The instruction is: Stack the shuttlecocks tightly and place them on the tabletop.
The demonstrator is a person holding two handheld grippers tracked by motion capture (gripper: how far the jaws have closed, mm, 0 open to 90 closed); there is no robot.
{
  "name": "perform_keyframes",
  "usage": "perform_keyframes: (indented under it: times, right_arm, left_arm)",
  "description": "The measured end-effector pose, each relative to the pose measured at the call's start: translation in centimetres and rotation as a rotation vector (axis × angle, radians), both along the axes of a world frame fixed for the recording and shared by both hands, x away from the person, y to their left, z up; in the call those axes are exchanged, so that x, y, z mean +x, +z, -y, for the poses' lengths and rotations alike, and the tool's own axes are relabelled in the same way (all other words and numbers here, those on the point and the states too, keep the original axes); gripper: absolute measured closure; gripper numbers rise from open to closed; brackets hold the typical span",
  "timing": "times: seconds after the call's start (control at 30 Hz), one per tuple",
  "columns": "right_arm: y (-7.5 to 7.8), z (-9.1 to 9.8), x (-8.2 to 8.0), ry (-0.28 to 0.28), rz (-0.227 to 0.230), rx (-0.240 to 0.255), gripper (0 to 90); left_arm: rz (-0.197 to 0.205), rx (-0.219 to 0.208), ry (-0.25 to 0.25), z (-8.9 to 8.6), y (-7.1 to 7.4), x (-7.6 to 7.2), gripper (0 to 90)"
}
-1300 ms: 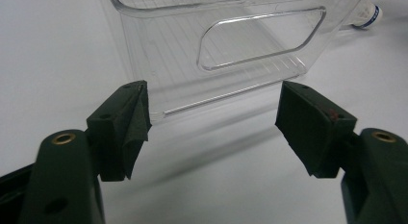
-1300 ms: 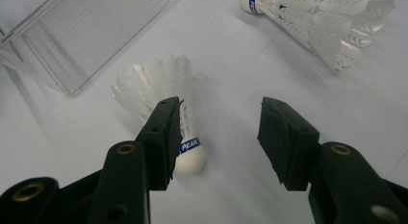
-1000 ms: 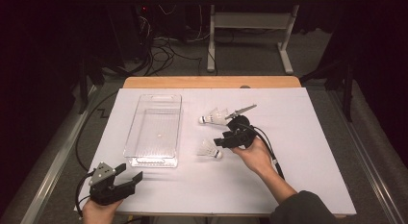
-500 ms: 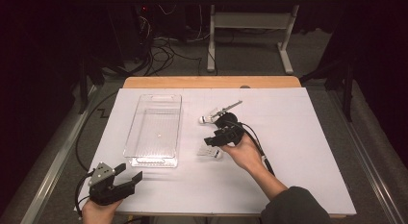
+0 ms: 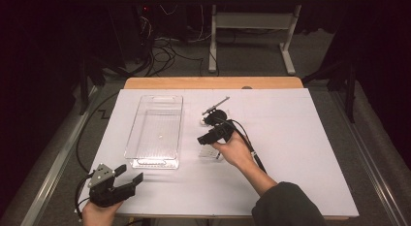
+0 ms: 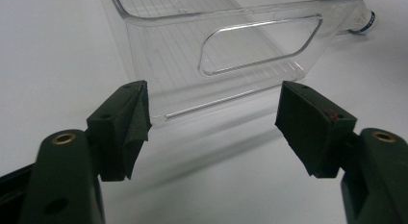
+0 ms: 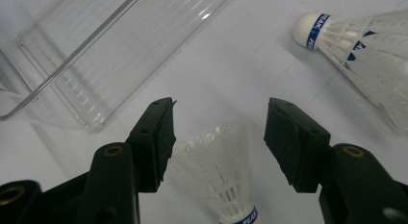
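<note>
My right gripper (image 7: 219, 137) — jaws just widening, spread astride the near shuttlecock (image 7: 219, 178), unpinched, right of the bin (image 5: 156, 130) — lined up for pickup; left gripper (image 6: 211, 132) spread, idle by bin's near end.

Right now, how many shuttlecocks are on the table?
2: one shuttlecock lies between the right gripper's open fingers, the other shuttlecock farther off beside it. None seem hidden.
</note>
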State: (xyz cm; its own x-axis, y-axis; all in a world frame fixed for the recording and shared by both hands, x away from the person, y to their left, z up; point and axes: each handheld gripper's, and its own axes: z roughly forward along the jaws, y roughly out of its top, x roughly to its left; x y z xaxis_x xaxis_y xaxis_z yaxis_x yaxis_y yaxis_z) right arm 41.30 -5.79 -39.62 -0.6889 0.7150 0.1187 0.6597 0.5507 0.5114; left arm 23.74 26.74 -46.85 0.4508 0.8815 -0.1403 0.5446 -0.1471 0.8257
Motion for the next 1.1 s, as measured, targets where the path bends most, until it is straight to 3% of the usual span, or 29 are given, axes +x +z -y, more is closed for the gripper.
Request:
perform_keyframes:
  times: [0.43,1.1]
  right_arm:
    - [-0.9,-1.7,0.6,-0.003,-0.041,-0.114,49.1]
    - [-1.1,-1.7,0.5,0.002,-0.088,-0.144,58.2]
  left_arm:
    - [0.004,-0.001,-0.004,-0.1,0.0,0.0,28.9]
    - [0.003,-0.007,-0.004,-0.2,0.1,0.0,28.9]
